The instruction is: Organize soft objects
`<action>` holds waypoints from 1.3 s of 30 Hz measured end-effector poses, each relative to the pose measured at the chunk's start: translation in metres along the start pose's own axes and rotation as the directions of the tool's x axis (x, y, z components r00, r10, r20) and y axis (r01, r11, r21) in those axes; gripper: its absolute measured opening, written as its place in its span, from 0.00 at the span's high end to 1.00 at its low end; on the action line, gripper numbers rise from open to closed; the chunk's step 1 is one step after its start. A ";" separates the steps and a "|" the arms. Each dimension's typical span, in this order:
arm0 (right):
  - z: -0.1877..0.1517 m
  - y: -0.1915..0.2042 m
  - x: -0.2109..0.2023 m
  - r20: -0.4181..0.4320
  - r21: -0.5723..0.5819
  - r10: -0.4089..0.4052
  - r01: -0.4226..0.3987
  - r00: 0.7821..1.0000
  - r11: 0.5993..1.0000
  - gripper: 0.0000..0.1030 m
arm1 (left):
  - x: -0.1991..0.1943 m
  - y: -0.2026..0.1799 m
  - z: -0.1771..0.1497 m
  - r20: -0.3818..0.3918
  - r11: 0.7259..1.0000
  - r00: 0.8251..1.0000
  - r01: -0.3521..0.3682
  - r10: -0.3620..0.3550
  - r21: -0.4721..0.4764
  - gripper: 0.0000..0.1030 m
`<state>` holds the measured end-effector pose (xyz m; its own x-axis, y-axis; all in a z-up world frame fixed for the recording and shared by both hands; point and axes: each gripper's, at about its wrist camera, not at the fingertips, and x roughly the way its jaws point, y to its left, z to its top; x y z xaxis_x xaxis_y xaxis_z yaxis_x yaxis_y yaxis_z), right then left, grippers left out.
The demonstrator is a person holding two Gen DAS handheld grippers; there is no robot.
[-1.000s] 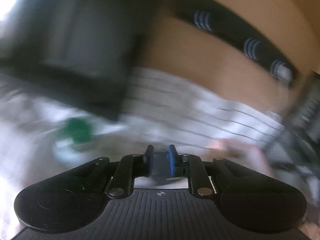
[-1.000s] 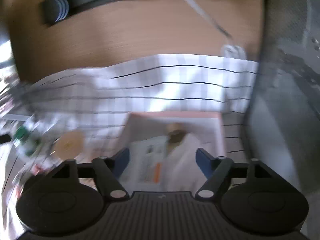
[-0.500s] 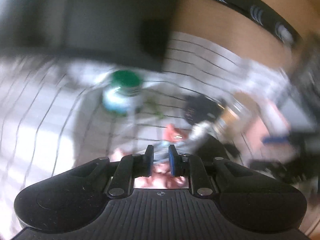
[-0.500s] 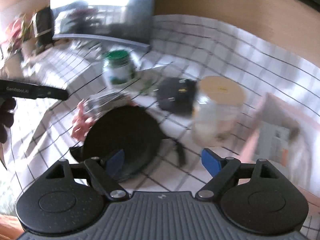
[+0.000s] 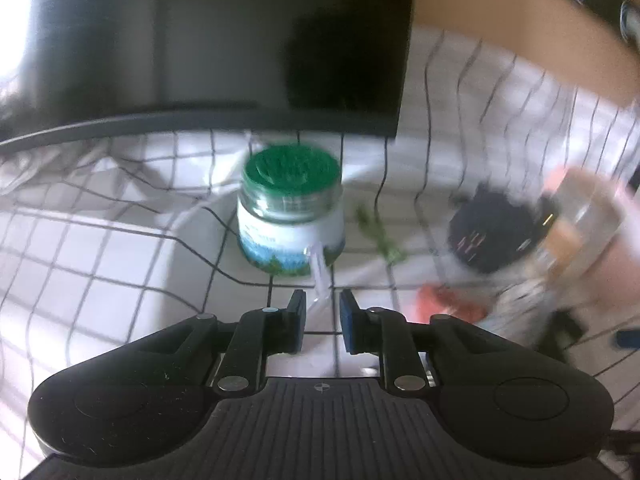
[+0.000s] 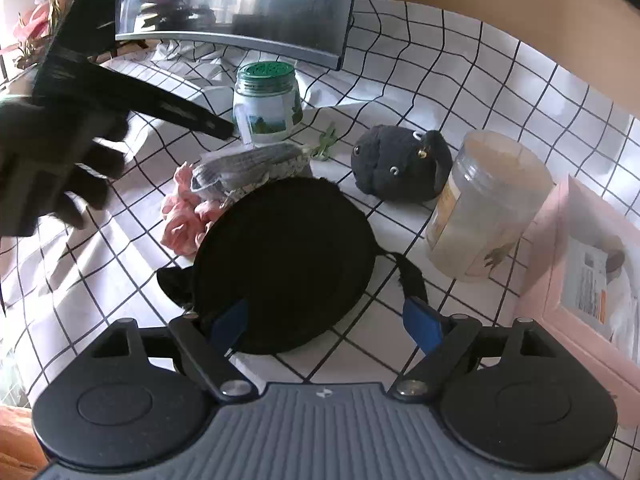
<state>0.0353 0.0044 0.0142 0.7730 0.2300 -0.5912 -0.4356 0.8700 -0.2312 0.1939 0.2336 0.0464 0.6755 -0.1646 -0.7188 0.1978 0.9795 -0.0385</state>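
Observation:
In the right wrist view a flat black round soft piece [image 6: 284, 260] lies on the checked cloth. Behind it lie a pink fabric bundle [image 6: 184, 216], a grey knitted item in a clear bag [image 6: 248, 164] and a dark grey plush toy [image 6: 396, 168]. My right gripper [image 6: 326, 320] is open and empty, its fingertips over the black piece's near edge. My left gripper [image 5: 322, 314] is nearly shut with a narrow gap and holds nothing; it points at a green-lidded jar [image 5: 290, 216]. It also shows in the right wrist view [image 6: 222, 130] at the left, held by a gloved hand.
A monitor [image 6: 240, 4] stands at the back. The green-lidded jar [image 6: 266, 104] sits below it. A clear plastic jar [image 6: 484, 208] and a pink box [image 6: 588, 280] stand at the right. A small green sprig [image 6: 326, 142] lies on the cloth.
Both grippers swung from facing the wall down toward the cloth. The left view moved closer to the green-lidded jar. The right view settled over the black round piece.

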 end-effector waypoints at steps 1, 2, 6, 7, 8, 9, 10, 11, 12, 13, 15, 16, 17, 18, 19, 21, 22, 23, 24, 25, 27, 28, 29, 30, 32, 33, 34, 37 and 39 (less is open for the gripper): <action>0.000 0.000 0.000 -0.002 -0.001 0.000 0.000 1.000 1.000 0.17 | 0.012 0.002 0.000 -0.020 1.000 1.000 -0.002 0.002 0.007 0.79; 0.000 0.001 -0.001 -0.002 -0.002 -0.003 0.003 1.000 1.000 0.17 | 0.018 0.003 0.000 -0.038 1.000 0.999 0.000 0.001 0.007 0.79; 0.003 0.001 -0.005 0.002 -0.006 -0.019 0.019 1.000 1.000 0.17 | 0.035 0.010 -0.001 -0.051 1.000 0.999 0.004 -0.004 -0.005 0.79; 0.006 0.000 -0.007 0.010 -0.006 -0.022 0.022 1.000 1.000 0.17 | 0.037 0.010 -0.002 -0.038 1.000 0.999 0.009 -0.009 -0.008 0.79; 0.010 0.000 -0.010 0.022 -0.008 -0.022 0.022 1.000 1.000 0.17 | 0.037 0.010 -0.003 -0.030 1.000 0.999 0.015 -0.015 -0.007 0.79; 0.016 0.000 -0.014 0.042 -0.012 -0.019 0.020 0.999 1.000 0.17 | 0.037 0.011 -0.003 -0.028 1.000 0.999 0.021 -0.021 -0.001 0.78; 0.026 -0.001 -0.019 0.065 -0.016 -0.013 0.014 0.998 1.000 0.17 | 0.037 0.011 -0.003 -0.026 1.000 0.999 0.024 -0.024 0.006 0.78; 0.036 -0.002 -0.021 0.081 -0.019 -0.007 0.009 0.997 1.000 0.17 | 0.037 0.011 -0.004 -0.022 1.000 0.999 0.028 -0.028 0.010 0.78; 0.049 -0.003 -0.023 0.091 -0.024 -0.002 0.004 0.996 1.000 0.18 | 0.036 0.012 -0.006 -0.013 0.999 0.999 0.033 -0.033 0.011 0.78; 0.064 -0.003 -0.021 0.089 -0.029 0.001 0.002 0.996 1.000 0.22 | 0.035 0.013 -0.008 0.000 0.999 0.999 0.036 -0.036 0.013 0.79; 0.099 -0.007 -0.010 0.042 -0.015 0.032 -0.032 0.999 0.999 0.46 | 0.037 0.014 -0.010 0.016 0.999 1.000 0.025 -0.025 0.028 0.83; 0.117 -0.011 0.000 -0.005 0.012 0.064 -0.064 0.998 0.998 0.60 | 0.036 0.015 -0.011 0.021 0.999 0.999 0.026 -0.027 0.028 0.89; 0.133 -0.015 0.011 -0.058 0.051 0.097 -0.094 0.994 0.994 0.64 | 0.035 0.018 -0.011 0.024 0.999 0.999 0.040 -0.041 0.010 0.90; 0.151 -0.021 0.025 -0.113 0.105 0.142 -0.130 0.983 0.986 0.68 | 0.033 0.022 -0.012 0.025 0.998 0.998 0.066 -0.066 -0.024 0.91; 0.164 -0.026 0.039 -0.149 0.143 0.180 -0.159 0.972 0.977 0.74 | 0.032 0.026 -0.014 0.028 0.994 0.996 0.091 -0.089 -0.056 0.92; 0.183 -0.029 0.064 -0.194 0.149 0.180 -0.152 0.964 0.977 0.76 | 0.023 0.034 -0.020 0.047 0.987 0.992 0.123 -0.119 -0.104 0.93; 0.189 -0.026 0.077 -0.212 0.136 0.152 -0.125 0.965 0.983 0.76 | 0.017 0.037 -0.022 0.060 0.985 0.990 0.131 -0.125 -0.115 0.93; 0.193 -0.024 0.089 -0.229 0.132 0.132 -0.103 0.965 0.986 0.76 | 0.010 0.040 -0.024 0.073 0.982 0.989 0.140 -0.131 -0.126 0.93; 0.195 -0.022 0.103 -0.244 0.134 0.117 -0.086 0.963 0.987 0.76 | 0.003 0.044 -0.026 0.087 0.979 0.987 0.147 -0.135 -0.140 0.93; 0.196 -0.020 0.114 -0.251 0.141 0.107 -0.073 0.962 0.987 0.76 | -0.004 0.049 -0.028 0.102 0.975 0.985 0.152 -0.137 -0.159 0.93; 0.197 -0.019 0.134 -0.259 0.167 0.084 -0.041 0.962 0.985 0.76 | -0.015 0.060 -0.030 0.126 0.968 0.982 0.163 -0.140 -0.192 0.93; 0.197 -0.018 0.143 -0.270 0.179 0.076 -0.027 0.960 0.984 0.76 | -0.019 0.065 -0.030 0.138 0.964 0.980 0.168 -0.141 -0.206 0.93; 0.196 -0.017 0.152 -0.282 0.186 0.066 -0.013 0.957 0.982 0.76 | -0.024 0.071 -0.032 0.150 0.960 0.979 0.172 -0.141 -0.222 0.93; 0.196 -0.016 0.160 -0.293 0.187 0.056 -0.001 0.955 0.982 0.76 | -0.027 0.075 -0.033 0.158 0.957 0.977 0.176 -0.142 -0.233 0.93; 0.197 -0.013 0.174 -0.304 0.173 0.045 0.009 0.952 0.985 0.76 | -0.031 0.081 -0.034 0.169 0.953 0.975 0.184 -0.145 -0.242 0.93; 0.198 -0.012 0.177 -0.306 0.167 0.041 0.012 0.951 0.986 0.76 | -0.032 0.082 -0.034 0.168 0.952 0.975 0.186 -0.148 -0.241 0.93; 0.199 -0.011 0.181 -0.303 0.165 0.038 0.013 0.952 0.986 0.76 | -0.033 0.082 -0.036 0.165 0.952 0.974 0.192 -0.155 -0.238 0.93; 0.201 -0.010 0.189 -0.295 0.149 0.011 0.034 0.956 0.988 0.76 | -0.026 0.079 -0.038 0.137 0.945 0.972 0.222 -0.193 -0.242 0.92; 0.200 -0.011 0.194 -0.304 0.162 0.015 0.036 0.952 0.986 0.76 | -0.016 0.076 -0.039 0.097 0.931 0.968 0.251 -0.233 -0.267 0.90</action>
<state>0.2819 0.1271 0.0569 0.5894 0.0992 -0.8017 -0.3270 0.9368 -0.1245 0.1704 0.3150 0.0285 0.6762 -0.3986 -0.6195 0.1637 0.9013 -0.4012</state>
